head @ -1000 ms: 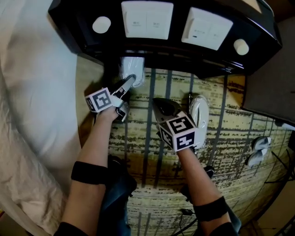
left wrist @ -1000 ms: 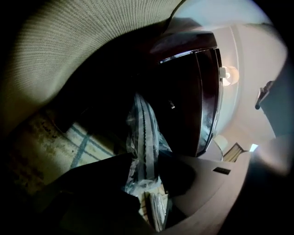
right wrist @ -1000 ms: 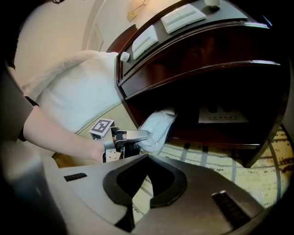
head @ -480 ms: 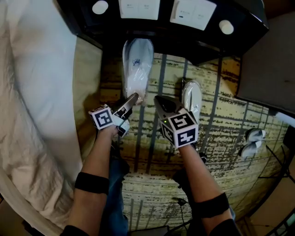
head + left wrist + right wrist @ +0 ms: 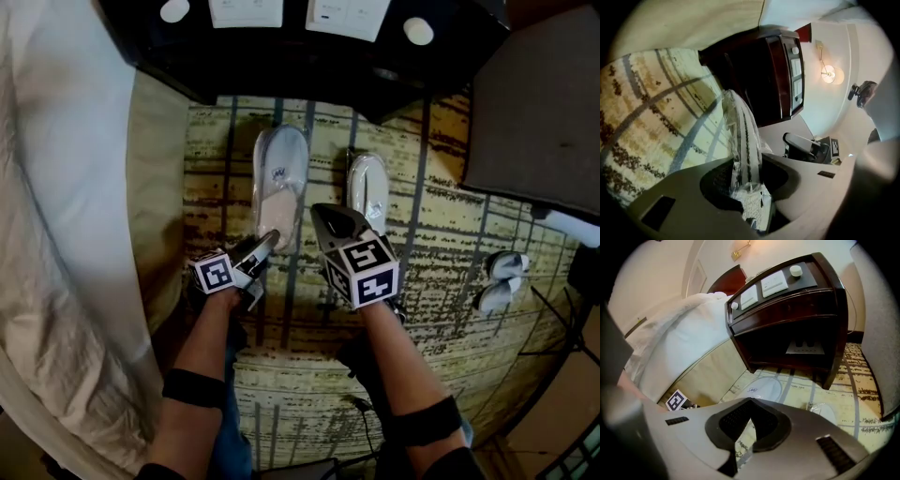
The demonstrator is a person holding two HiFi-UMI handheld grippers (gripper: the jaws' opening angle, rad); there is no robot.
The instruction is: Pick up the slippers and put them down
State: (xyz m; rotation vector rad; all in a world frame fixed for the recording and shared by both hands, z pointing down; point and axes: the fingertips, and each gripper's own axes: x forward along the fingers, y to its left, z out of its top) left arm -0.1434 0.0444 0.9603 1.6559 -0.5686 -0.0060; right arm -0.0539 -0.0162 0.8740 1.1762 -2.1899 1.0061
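Two white slippers in clear plastic wrap lie on the patterned carpet in front of the dark nightstand (image 5: 281,47). My left gripper (image 5: 268,240) is shut on the heel end of the left slipper (image 5: 279,178). In the left gripper view that slipper (image 5: 743,140) stands on edge between the jaws. The right slipper (image 5: 367,190) lies flat, apart from both grippers. My right gripper (image 5: 321,216) hovers between the two slippers, shut and empty. From the right gripper view, the left slipper (image 5: 761,389) and the right slipper (image 5: 826,412) lie beyond the shut jaws.
A bed with white linen (image 5: 66,206) fills the left side. The nightstand (image 5: 787,310) carries switch panels on top. A dark upholstered piece (image 5: 539,103) stands at the upper right. Another pair of slippers (image 5: 500,281) and cables lie on the carpet at the right.
The left gripper has pulled the left slipper out from under the nightstand onto the open carpet. Both grippers have drawn back from the nightstand, the right one still shut and empty.
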